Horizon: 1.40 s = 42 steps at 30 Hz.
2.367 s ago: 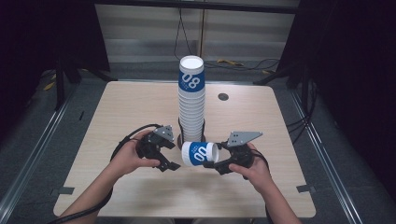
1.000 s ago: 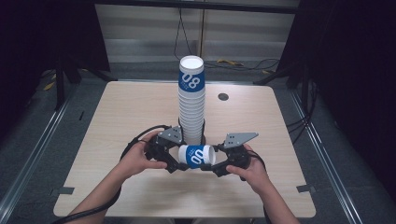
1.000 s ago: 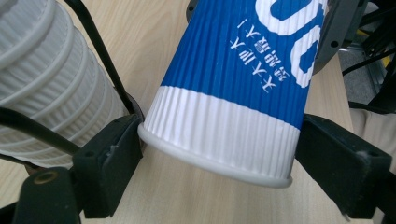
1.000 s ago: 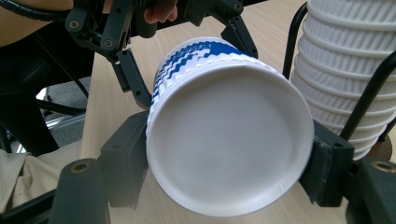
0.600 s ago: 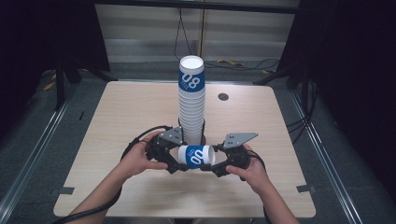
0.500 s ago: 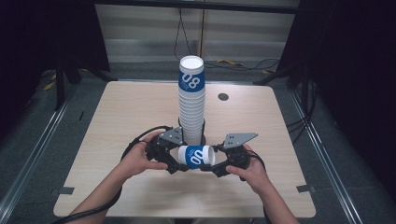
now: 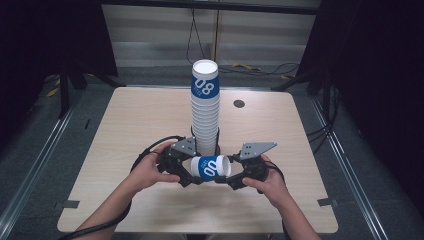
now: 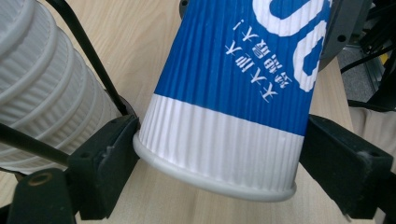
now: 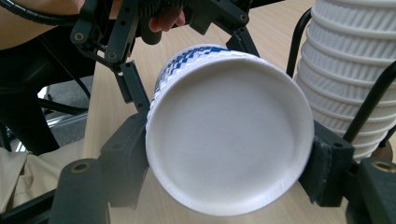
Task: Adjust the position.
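Since the left gripper (image 7: 186, 176) has come in from the side, both grippers now clench the blue and white ribbed paper cup (image 7: 210, 167), lying sideways just in front of the tall stack of white paper cups (image 7: 205, 112). We judge the right gripper (image 7: 231, 179), pinching its rim end, may let go next.

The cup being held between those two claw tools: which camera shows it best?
The high view: the cup lies sideways between left gripper and right gripper, before the cup stack. The left gripper view shows its ribbed side; the right gripper view shows one round end.
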Available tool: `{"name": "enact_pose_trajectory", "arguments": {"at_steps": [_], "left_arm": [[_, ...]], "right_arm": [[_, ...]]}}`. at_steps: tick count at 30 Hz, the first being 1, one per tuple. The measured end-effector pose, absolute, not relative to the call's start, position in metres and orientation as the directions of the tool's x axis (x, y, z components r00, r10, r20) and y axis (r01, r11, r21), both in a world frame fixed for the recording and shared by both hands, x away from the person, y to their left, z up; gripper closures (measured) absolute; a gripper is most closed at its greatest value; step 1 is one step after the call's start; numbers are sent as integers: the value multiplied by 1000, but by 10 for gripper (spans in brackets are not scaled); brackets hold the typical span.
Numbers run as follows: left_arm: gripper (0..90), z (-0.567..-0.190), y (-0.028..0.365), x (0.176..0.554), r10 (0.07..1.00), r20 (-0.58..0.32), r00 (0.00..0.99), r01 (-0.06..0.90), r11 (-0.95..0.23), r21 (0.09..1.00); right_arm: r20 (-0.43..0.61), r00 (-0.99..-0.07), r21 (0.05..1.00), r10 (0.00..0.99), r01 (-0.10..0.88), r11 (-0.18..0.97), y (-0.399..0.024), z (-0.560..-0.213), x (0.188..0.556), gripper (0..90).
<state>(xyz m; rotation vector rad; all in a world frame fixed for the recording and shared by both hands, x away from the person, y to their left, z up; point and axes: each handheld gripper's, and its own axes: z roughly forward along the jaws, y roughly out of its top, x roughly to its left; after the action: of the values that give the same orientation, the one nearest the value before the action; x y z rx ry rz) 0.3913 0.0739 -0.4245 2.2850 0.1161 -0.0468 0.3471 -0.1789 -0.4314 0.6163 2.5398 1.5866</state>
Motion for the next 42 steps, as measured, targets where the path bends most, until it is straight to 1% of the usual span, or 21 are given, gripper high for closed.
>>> {"name": "enact_pose_trajectory", "arguments": {"at_steps": [3,7,8,10,20,26,28,32,34,36,42], "left_arm": [[139,-425,74,392,63,-62,996,88,-663,743],[140,-427,73,390,66,-75,995,100,-659,745],[142,-426,73,391,58,-64,996,87,-668,740],[144,-426,73,390,68,-74,995,100,-665,740],[155,-419,75,390,68,-61,996,91,-678,729],[156,-416,78,391,73,-74,995,104,-668,737],[155,-416,79,390,81,-85,993,117,-665,738],[156,-415,80,392,73,-79,994,107,-672,732],[156,-415,81,391,86,-94,992,128,-662,738],[158,-414,82,392,83,-94,992,125,-671,731],[165,-411,84,391,78,-99,992,125,-695,708]], "right_arm": [[136,-917,880,374,285,379,-179,-431,347,275],[134,-918,883,373,282,376,-179,-430,346,276],[134,-918,883,372,281,377,-179,-430,346,276],[133,-918,882,373,281,378,-179,-430,346,276],[162,-915,889,368,297,348,-180,-433,348,273],[181,-914,896,364,306,321,-181,-434,348,269],[182,-913,895,365,308,324,-181,-435,348,266],[183,-912,893,366,310,327,-182,-437,348,260],[174,-913,892,369,305,333,-181,-437,348,256],[174,-911,890,374,308,336,-181,-437,348,241],[171,-908,892,382,307,331,-183,-438,348,235]]}}
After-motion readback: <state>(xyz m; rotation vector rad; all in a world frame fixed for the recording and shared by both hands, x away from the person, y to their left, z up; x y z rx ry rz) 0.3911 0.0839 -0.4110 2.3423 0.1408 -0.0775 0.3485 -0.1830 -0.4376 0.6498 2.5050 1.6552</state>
